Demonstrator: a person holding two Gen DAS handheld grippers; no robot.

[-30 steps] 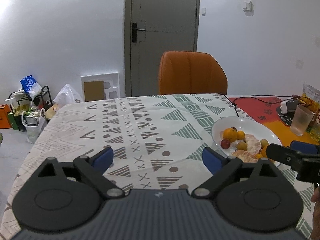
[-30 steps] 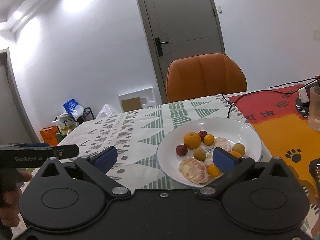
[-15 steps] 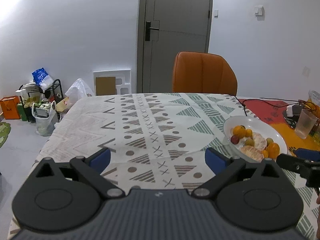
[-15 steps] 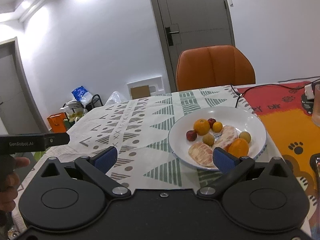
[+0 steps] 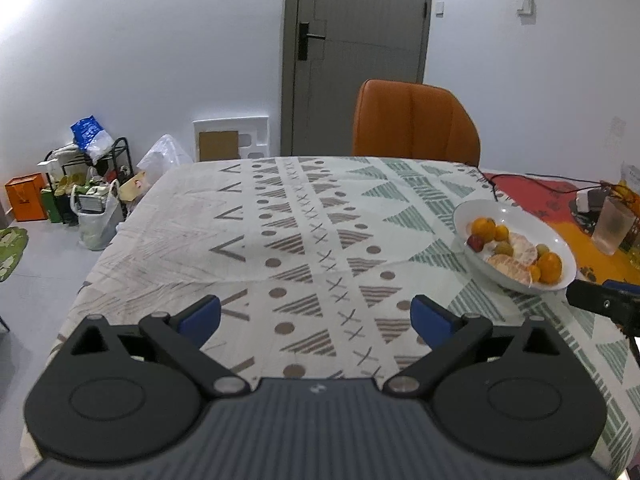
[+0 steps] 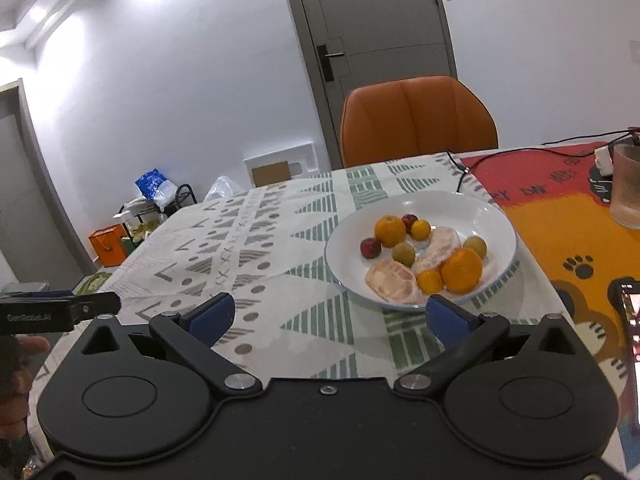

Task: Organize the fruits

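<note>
A white plate (image 6: 496, 216) sits on the patterned tablecloth (image 6: 280, 248) and holds several fruits: two oranges (image 6: 462, 265), small kumquats, red and green round fruits, and two peeled citrus halves (image 6: 390, 276). My right gripper (image 6: 328, 316) is open and empty, just in front of the plate and a little to its left. My left gripper (image 5: 316, 316) is open and empty over the bare cloth, with the plate (image 5: 480, 210) to its far right. Each gripper's body shows at the edge of the other's view.
An orange chair (image 5: 416, 124) stands behind the table. A drinking glass (image 6: 628, 188), cables and a red-orange mat (image 6: 560, 216) lie to the right of the plate. A phone edge (image 6: 632, 332) lies at the right. Bags and boxes (image 5: 60, 200) crowd the floor at left.
Both grippers have pulled back and up from the plate, so it looks farther off. An orange that was hidden behind my right fingertip now lies in plain sight on the plate's near side.
</note>
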